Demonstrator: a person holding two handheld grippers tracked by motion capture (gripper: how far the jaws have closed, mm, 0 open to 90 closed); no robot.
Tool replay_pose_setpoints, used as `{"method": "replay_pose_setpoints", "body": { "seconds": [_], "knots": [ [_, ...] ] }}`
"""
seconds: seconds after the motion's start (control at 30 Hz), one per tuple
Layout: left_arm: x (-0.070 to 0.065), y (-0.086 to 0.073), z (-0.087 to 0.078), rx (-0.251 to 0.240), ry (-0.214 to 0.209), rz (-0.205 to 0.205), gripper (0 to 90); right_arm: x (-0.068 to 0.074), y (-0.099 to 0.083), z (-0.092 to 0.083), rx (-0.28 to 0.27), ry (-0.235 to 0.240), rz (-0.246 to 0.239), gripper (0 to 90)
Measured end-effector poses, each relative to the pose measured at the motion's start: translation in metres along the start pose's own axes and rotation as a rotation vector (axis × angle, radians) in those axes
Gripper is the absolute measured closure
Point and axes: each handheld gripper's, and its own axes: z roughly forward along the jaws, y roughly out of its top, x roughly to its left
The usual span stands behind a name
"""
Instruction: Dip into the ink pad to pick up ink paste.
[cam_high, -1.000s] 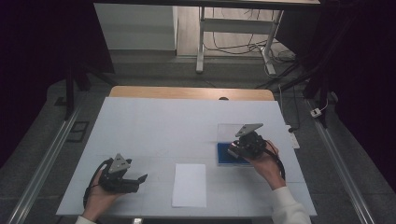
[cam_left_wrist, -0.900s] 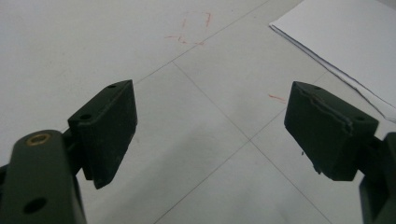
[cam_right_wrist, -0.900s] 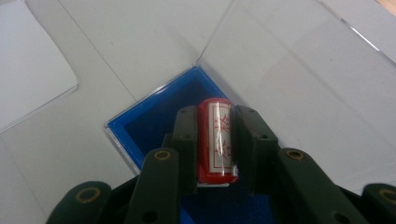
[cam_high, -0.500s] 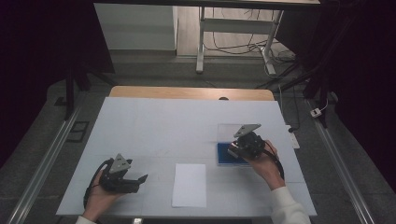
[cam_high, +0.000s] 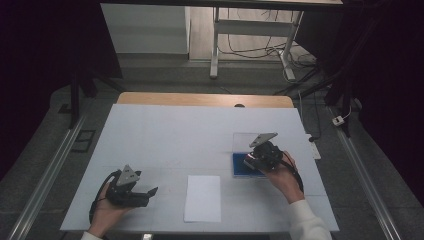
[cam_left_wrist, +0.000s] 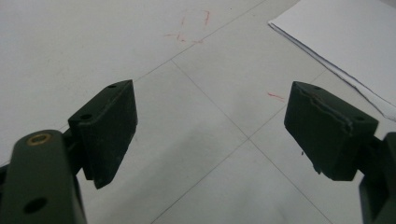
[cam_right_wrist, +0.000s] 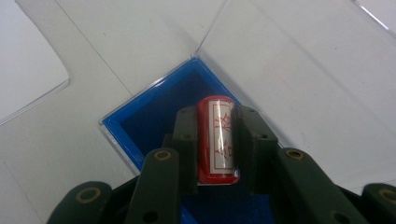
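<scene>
1. On the right side of the bench (cam_high: 165, 135), the right tongs (cam_high: 256, 161) are held over a blue ink pad (cam_high: 240, 167) that lies in an open clear case.
2. A red cylindrical stamp (cam_right_wrist: 216, 140) with a white label bearing red characters is pinched between the jaws of the right tongs, as seen in the right gripper view.
3. The stamp is held above the blue pad (cam_right_wrist: 154, 116); whether its far end touches the pad cannot be told.
4. The clear lid (cam_high: 245, 140) of the case is folded open on the far side of the pad and lies flat on the bench.
5. At the near left, the left tongs (cam_high: 145, 192) are held low over the bench, the jaws spread wide with nothing between them.
6. A white sheet of paper (cam_high: 202, 198) is laid near the front edge, between the two hands and apart from both.
7. In the left gripper view, a corner of the paper (cam_left_wrist: 345, 37) is seen beyond the right jaw, and faint red marks (cam_left_wrist: 187, 28) are seen on the bench surface.
</scene>
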Motion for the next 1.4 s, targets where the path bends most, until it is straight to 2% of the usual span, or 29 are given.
{"method": "replay_pose_setpoints", "body": {
  "seconds": [0.33,0.6,0.83,0.9,0.97,1.0,1.03,1.1,1.13,1.2,1.3,1.4],
  "knots": [
    [-0.001,0.0,0.0,0.001,0.004,-0.003,17.4,-0.001,-0.001,0.003,0.005,0.014,0.004,70.5],
    [0.0,0.0,0.001,0.005,0.007,-0.003,17.4,0.002,0.0,0.003,0.015,-0.002,-0.003,70.5],
    [0.0,0.0,0.001,0.006,0.006,-0.001,17.4,0.0,0.0,0.003,0.008,0.006,-0.002,70.3],
    [0.001,0.0,0.001,0.006,0.005,-0.001,17.4,0.001,0.0,0.002,0.009,0.003,-0.008,70.3],
    [0.001,0.0,0.002,0.007,0.005,0.0,17.4,-0.003,0.002,-0.002,-0.001,0.02,0.004,70.2],
    [0.002,0.0,0.002,0.007,0.005,-0.001,17.4,-0.003,0.002,-0.004,0.009,0.004,-0.007,70.1],
    [0.002,0.0,0.002,0.006,0.006,-0.003,17.4,-0.003,0.002,-0.007,-0.002,-0.009,-0.009,70.1],
    [0.002,0.0,0.001,0.004,0.007,-0.003,17.4,-0.007,0.002,-0.015,-0.054,0.031,0.025,70.1],
    [0.002,0.0,0.001,0.004,0.007,-0.004,17.4,-0.006,0.003,-0.02,-0.071,0.029,0.035,70.1],
    [0.002,0.0,0.001,0.004,0.007,-0.005,17.4,-0.005,0.006,-0.029,-0.099,0.027,0.028,70.1],
    [0.001,0.0,0.0,0.003,0.009,0.0,17.4,-0.003,0.01,-0.041,-0.155,0.053,0.037,70.0],
    [0.001,-0.001,-0.001,0.0,0.008,0.001,17.4,0.002,0.015,-0.052,-0.193,0.061,0.022,70.0]
  ]
}}
